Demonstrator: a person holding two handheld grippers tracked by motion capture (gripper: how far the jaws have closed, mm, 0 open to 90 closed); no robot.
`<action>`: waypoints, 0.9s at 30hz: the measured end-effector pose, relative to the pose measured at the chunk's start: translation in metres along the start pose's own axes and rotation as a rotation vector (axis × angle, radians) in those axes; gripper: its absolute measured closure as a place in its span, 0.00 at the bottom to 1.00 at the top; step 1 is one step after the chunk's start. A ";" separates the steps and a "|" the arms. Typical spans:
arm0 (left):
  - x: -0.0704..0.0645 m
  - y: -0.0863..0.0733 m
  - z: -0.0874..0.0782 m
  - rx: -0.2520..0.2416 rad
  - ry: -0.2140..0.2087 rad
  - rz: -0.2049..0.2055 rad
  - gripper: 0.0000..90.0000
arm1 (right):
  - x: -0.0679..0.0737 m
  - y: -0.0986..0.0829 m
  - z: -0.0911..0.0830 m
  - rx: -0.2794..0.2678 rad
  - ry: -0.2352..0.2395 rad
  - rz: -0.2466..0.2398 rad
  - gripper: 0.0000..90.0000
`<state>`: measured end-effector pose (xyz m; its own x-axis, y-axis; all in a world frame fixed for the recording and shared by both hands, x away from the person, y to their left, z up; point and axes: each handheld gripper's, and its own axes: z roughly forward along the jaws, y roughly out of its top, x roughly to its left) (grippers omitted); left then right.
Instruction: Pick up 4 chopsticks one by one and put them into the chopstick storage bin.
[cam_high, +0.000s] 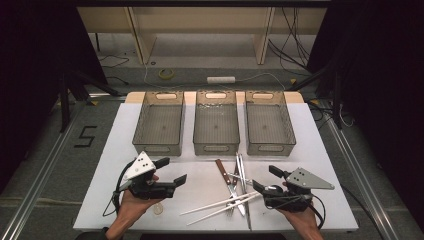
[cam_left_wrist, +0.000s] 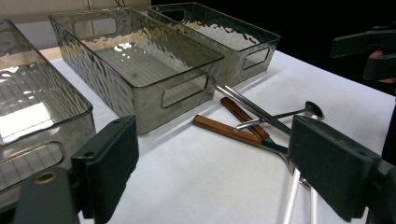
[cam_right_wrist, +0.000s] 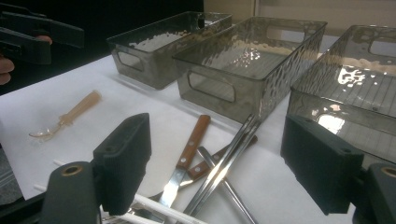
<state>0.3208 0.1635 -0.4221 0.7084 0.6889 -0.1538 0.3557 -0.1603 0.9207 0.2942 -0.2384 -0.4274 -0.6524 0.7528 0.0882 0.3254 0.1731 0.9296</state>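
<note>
The cutlery (cam_high: 235, 187) lies in a loose heap on the desk (cam_high: 200, 185), between the two grippers and just beside the right gripper (cam_high: 265, 181); all three bins (cam_high: 216, 129) beyond stand empty, so sorting appears not yet begun. Both the right and the left gripper (cam_high: 172, 171) are spread wide, holding nothing.

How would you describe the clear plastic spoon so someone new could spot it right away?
Start at the white table with three smoky bins along its far side. Come to the near edge, beside the left gripper: the clear plastic spoon lies there alone. Unlike the metal, wooden-handled and white utensils piled by the right gripper, it is translucent with a pale peach handle.
</note>
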 end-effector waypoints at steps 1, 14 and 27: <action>0.000 0.000 0.000 0.000 0.001 0.000 0.17 | 0.000 0.000 0.000 0.000 -0.001 0.000 0.28; -0.003 0.002 0.005 0.053 -0.015 -0.004 0.20 | -0.001 0.000 0.000 -0.001 -0.003 0.002 0.28; -0.012 0.006 0.024 0.205 -0.073 0.042 0.27 | -0.002 0.000 0.000 0.001 -0.005 0.015 0.28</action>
<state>0.3288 0.1371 -0.4237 0.7648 0.6267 -0.1491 0.4359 -0.3330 0.8361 0.2958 -0.2403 -0.4277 -0.6438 0.7586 0.1002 0.3355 0.1623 0.9279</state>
